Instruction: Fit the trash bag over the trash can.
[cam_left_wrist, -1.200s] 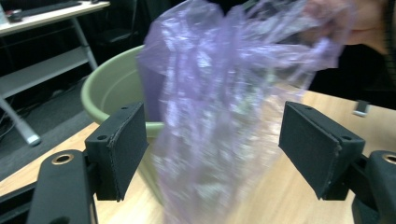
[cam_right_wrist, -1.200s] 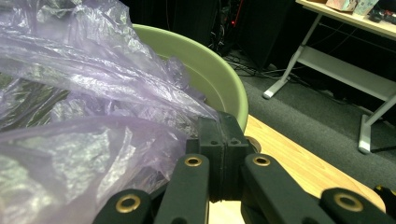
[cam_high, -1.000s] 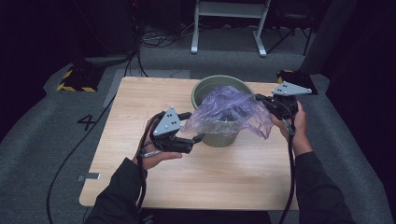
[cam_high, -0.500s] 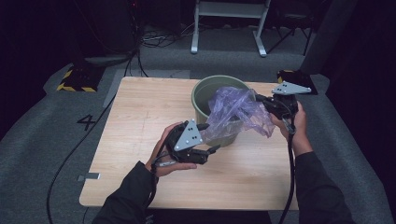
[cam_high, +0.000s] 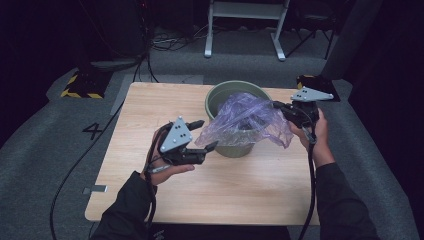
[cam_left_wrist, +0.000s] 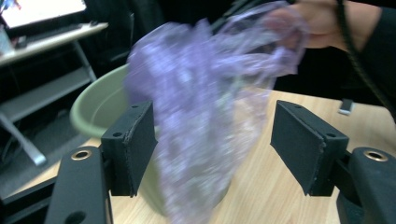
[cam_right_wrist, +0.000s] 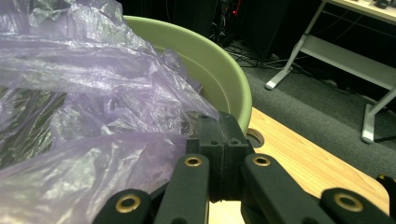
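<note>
Right gripper (cam_right_wrist: 219, 135) has its fingers clamped tight on the edge of the purple plastic bag (cam_high: 245, 120), which drapes over the green bucket (cam_high: 225, 95) near the surface's (cam_high: 150, 105) far edge. Left gripper (cam_left_wrist: 212, 140) has its fingers spread wide, the bag's loose end hanging between them, not pinched. Lots of bare wood on the left and front.

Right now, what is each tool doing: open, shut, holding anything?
Left tool: open, purple bag hanging between its jaws, not gripped.
Right tool: shut on the bag's edge.
</note>
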